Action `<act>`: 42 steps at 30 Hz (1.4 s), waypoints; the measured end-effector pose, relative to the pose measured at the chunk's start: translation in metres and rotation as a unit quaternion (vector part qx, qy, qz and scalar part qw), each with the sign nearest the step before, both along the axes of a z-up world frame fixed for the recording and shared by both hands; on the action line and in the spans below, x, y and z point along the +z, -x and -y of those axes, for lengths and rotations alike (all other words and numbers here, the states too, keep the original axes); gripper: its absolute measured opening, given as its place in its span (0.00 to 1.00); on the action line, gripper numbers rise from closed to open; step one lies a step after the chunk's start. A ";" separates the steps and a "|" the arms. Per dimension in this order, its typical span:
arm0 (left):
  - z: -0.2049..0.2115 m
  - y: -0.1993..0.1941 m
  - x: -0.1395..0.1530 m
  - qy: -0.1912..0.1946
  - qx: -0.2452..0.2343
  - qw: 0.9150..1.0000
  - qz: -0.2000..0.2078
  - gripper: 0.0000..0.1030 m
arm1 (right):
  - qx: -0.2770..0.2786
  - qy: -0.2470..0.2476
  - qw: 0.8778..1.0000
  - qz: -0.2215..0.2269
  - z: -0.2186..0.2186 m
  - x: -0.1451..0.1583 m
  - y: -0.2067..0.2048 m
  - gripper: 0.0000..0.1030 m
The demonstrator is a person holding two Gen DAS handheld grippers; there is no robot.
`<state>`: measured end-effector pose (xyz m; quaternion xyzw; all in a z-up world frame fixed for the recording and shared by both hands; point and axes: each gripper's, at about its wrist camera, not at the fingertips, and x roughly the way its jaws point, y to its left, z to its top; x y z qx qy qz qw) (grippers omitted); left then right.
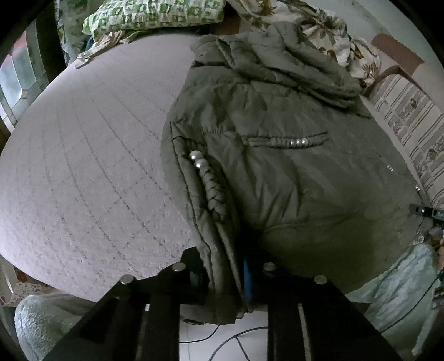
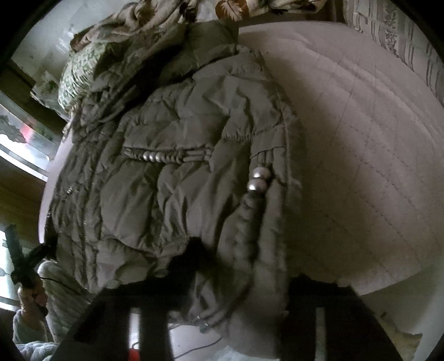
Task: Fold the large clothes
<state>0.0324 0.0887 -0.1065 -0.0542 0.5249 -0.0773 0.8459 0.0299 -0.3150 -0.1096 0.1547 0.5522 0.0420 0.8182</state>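
Lay across a pale lilac quilted bed (image 1: 83,155): puffy olive-green padded jacket (image 1: 277,172) with silver beads, hem at near edge. Clamped on that hem, left tool (image 1: 224,280) and right tool (image 2: 238,300). Behind, green patterned pillow (image 1: 155,14), floral blanket (image 1: 341,41).

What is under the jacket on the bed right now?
The olive jacket lies on the pale quilted bedcover, its near hem overhanging the edge. Anything beneath its body is covered.
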 end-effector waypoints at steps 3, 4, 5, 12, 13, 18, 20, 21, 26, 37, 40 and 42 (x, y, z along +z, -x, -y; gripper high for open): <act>-0.006 0.003 0.013 0.017 -0.002 1.000 0.007 0.14 | 0.004 -0.014 1.000 0.012 0.000 0.013 -0.001 0.25; -0.007 0.003 0.018 0.021 -0.004 1.000 0.010 0.14 | 0.007 -0.016 1.000 0.018 -0.001 0.017 -0.001 0.23; -0.007 0.004 0.022 0.023 -0.005 1.000 0.013 0.14 | 0.009 -0.020 0.999 0.024 -0.002 0.023 -0.001 0.22; -0.001 -0.001 0.048 0.025 -0.013 0.999 0.035 0.14 | 0.023 -0.024 0.998 0.059 -0.005 0.054 -0.004 0.19; 0.000 -0.001 0.052 0.027 -0.013 0.999 0.040 0.14 | 0.026 -0.024 0.998 0.060 -0.001 0.057 -0.003 0.19; 0.000 -0.004 0.070 0.035 -0.015 0.998 0.058 0.14 | 0.031 -0.026 0.997 0.071 0.000 0.071 -0.007 0.19; 0.001 -0.009 0.078 0.038 -0.014 0.997 0.065 0.14 | 0.034 -0.026 0.996 0.078 0.003 0.078 -0.008 0.19; 0.001 -0.011 0.082 0.040 -0.013 0.997 0.069 0.14 | 0.034 -0.028 0.996 0.082 0.003 0.083 -0.009 0.19; 0.003 -0.025 0.099 0.042 -0.009 0.996 0.082 0.14 | 0.035 -0.032 0.993 0.104 0.008 0.105 -0.016 0.19; 0.000 -0.067 0.132 0.050 0.013 0.994 0.099 0.14 | 0.026 -0.043 0.989 0.141 0.015 0.144 -0.050 0.19; -0.002 -0.081 0.138 0.045 0.016 0.994 0.100 0.14 | 0.025 -0.044 0.988 0.147 0.015 0.154 -0.065 0.18; -0.001 -0.091 0.141 0.042 0.021 0.994 0.100 0.14 | 0.025 -0.044 0.988 0.149 0.016 0.160 -0.077 0.18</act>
